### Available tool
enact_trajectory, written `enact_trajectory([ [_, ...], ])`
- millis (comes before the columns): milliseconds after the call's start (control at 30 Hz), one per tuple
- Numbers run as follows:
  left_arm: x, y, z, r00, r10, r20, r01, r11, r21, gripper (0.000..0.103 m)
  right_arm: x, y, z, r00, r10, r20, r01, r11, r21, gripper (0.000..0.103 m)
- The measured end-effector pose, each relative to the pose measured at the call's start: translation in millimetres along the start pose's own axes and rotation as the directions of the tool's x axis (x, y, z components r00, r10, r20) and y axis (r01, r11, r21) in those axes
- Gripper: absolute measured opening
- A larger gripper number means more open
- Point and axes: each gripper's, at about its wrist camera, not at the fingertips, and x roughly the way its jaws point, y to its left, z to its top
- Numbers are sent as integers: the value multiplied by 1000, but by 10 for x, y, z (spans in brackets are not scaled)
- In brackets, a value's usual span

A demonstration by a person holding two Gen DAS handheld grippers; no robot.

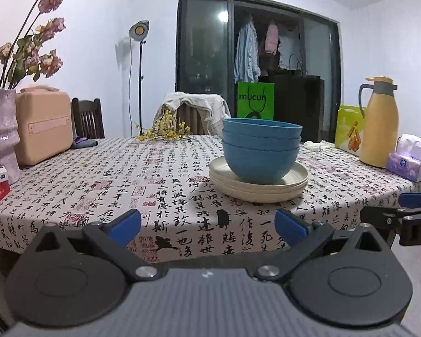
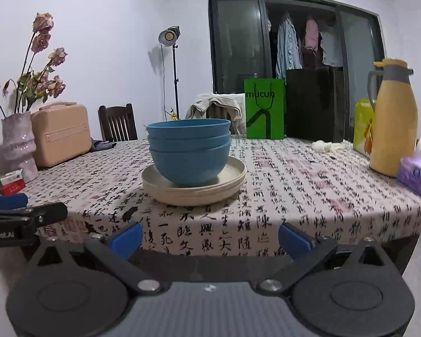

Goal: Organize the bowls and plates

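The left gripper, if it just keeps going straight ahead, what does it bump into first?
Most likely the stack of blue bowls on the cream plates. The left gripper hangs open at the table's near edge, with only bare tablecloth before the stack. If it runs low, the plates' rim comes first.

Both rigs look the same: each hand-held gripper, left [image 1: 207, 223] and right [image 2: 210, 231], has black linkage arms with silver pivot screws, two round black discs, a ribbed grey body and blue fingertips [image 1: 126, 224]. The left one shows white lettering reading "nRobot.AI".
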Motion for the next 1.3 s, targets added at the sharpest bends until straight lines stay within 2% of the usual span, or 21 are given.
enact_trajectory([
  [167,-27,40,-23,1000,-2,9,3,1000,-21,103,-2,-48,-26,1000,-9,5,9,1000,15,103],
  [1300,-57,19,-46,1000,-7,15,7,1000,-11,103,-4,9,-43,1000,12,6,-12,1000,-5,103],
])
